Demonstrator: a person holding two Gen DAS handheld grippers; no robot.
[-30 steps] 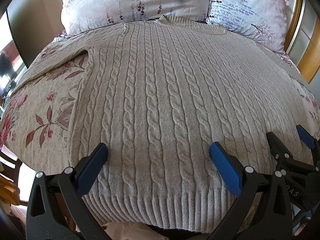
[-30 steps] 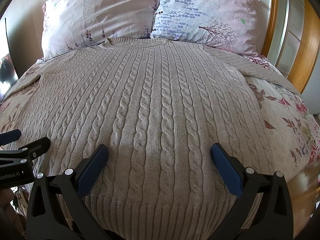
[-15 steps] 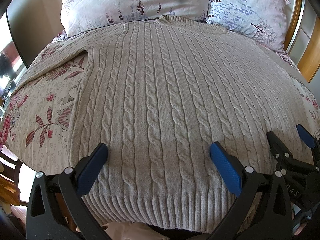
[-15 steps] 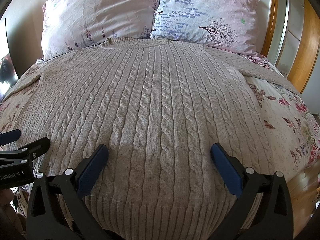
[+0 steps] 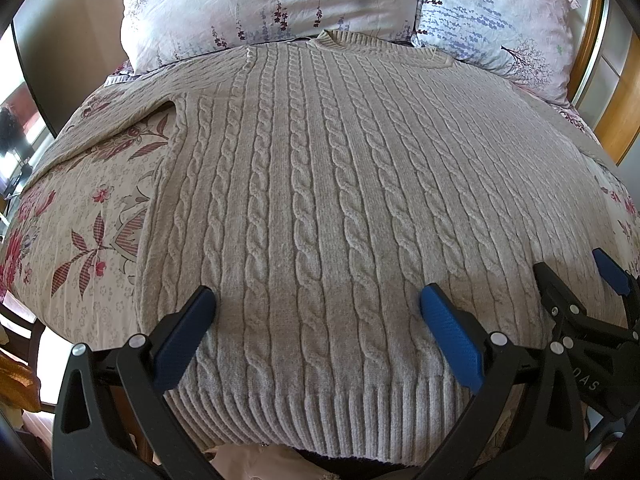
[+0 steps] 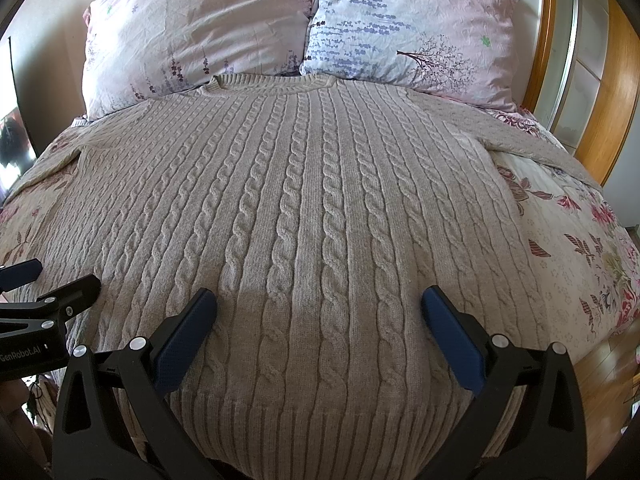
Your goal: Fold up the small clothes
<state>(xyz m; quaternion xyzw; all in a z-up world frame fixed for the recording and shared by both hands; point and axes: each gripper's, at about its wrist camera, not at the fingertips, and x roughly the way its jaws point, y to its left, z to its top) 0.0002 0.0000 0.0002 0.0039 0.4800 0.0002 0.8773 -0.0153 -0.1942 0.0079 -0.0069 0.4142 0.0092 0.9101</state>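
A beige cable-knit sweater (image 5: 320, 184) lies flat and spread out on the bed, collar toward the pillows, ribbed hem near me; it also fills the right wrist view (image 6: 312, 220). Its sleeves run out to the left (image 5: 120, 120) and right (image 6: 528, 140). My left gripper (image 5: 316, 300) is open and empty, hovering over the hem's left half. My right gripper (image 6: 318, 300) is open and empty over the hem's right half. Each gripper shows at the edge of the other's view: the right one (image 5: 576, 280) and the left one (image 6: 56, 276).
A floral bedsheet (image 5: 80, 216) covers the bed under the sweater. Two pillows (image 6: 200, 32) (image 6: 408, 28) lean at the head. A wooden headboard (image 6: 616, 92) stands at the right. The wooden floor (image 6: 608, 364) shows beyond the bed's right edge.
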